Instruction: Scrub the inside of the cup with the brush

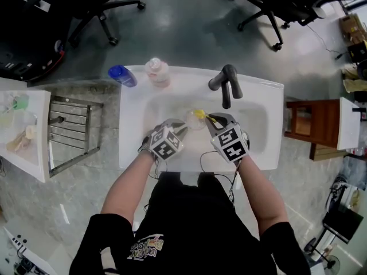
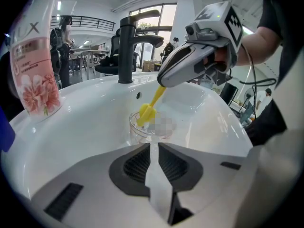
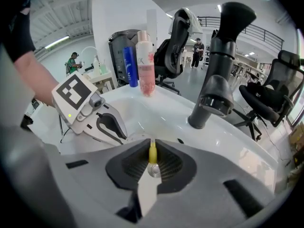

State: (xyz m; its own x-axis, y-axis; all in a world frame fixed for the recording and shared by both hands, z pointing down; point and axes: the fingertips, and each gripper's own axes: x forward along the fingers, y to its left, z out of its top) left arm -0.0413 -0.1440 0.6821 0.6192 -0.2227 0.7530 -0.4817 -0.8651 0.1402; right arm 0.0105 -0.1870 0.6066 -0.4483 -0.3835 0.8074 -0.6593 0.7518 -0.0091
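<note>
1. White ceramic sink [image 1: 261,105]: a broad basin that holds all the work; both grippers reach into it from its near edge.
2. Black faucet [image 1: 226,85] stands at the middle of the sink's far edge, with its spout leaning out over the basin.
3. Left gripper [image 1: 184,126] enters from the near-left side. Its jaws are drawn narrow, with only a thin slit between the pads, and they pinch the near wall of the cup. In its own view the cup sits right at the jaw tips [image 2: 153,144].
4. Right gripper [image 1: 211,119] comes in from the near-right side and points steeply down. Its jaws are clamped on the brush handle, whose silvery end shows between the pads [image 3: 152,148].
5. Pink bottle [image 1: 157,71] stands upright on the sink's far edge, left of the faucet.
6. Blue bottle [image 1: 122,75] is at the far-left corner of the sink, just beside the pink bottle.
7. Cup [image 2: 137,129], clear and upright with its mouth open upward, sits low in the basin in front of the faucet, between the two grippers. No view shows whether its base touches the basin floor.
8. Brush [image 2: 152,103], yellow, slants down from the right gripper, and its head dips inside the cup against the left part of the wall.
</note>
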